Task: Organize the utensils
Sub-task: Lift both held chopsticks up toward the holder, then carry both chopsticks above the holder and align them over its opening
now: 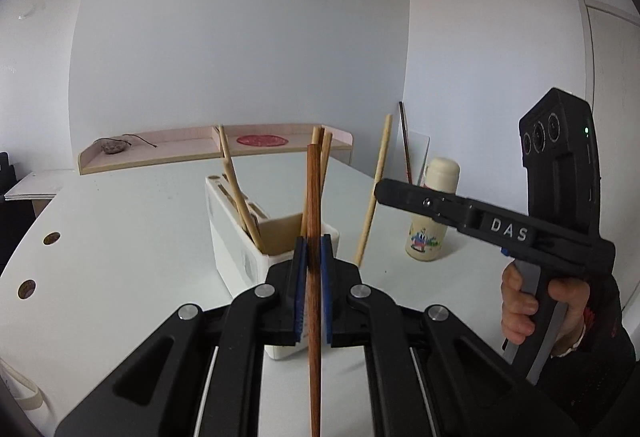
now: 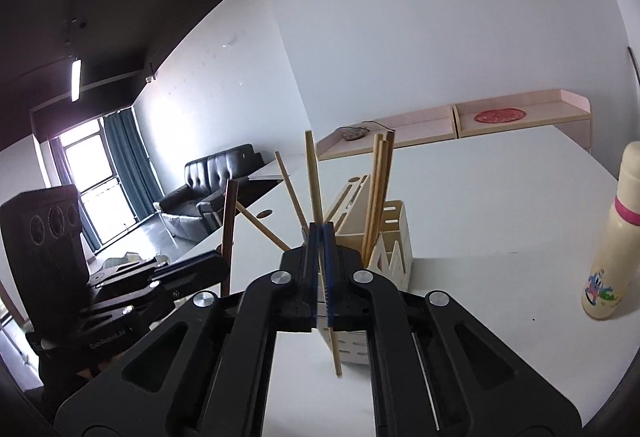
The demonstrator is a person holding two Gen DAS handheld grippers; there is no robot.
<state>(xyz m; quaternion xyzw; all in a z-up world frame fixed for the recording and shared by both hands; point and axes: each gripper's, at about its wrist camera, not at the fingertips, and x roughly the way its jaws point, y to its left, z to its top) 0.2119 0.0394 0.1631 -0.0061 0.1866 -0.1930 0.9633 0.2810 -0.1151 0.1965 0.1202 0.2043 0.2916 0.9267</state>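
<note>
My left gripper (image 1: 314,243) is shut on a dark brown chopstick (image 1: 314,189), which stands nearly upright between the blue pads. Just beyond it a white utensil holder (image 1: 232,237) stands on the white table (image 1: 120,229) with several pale chopsticks (image 1: 240,193) leaning in it. My right gripper (image 2: 320,233) is shut on a pale chopstick (image 2: 313,177), also upright, in front of the holder (image 2: 394,233). Each gripper shows in the other's view: the right gripper (image 1: 381,191) with its pale chopstick (image 1: 383,153), and the left gripper (image 2: 220,259) with the dark chopstick (image 2: 230,221).
A cream bottle (image 1: 434,213) with a cartoon print stands right of the holder. Low pink wooden trays (image 1: 180,145) line the table's far edge, one bearing a red round mat (image 1: 262,140). Two cable holes (image 1: 51,238) mark the table's left side. A black sofa (image 2: 208,193) sits beyond the table.
</note>
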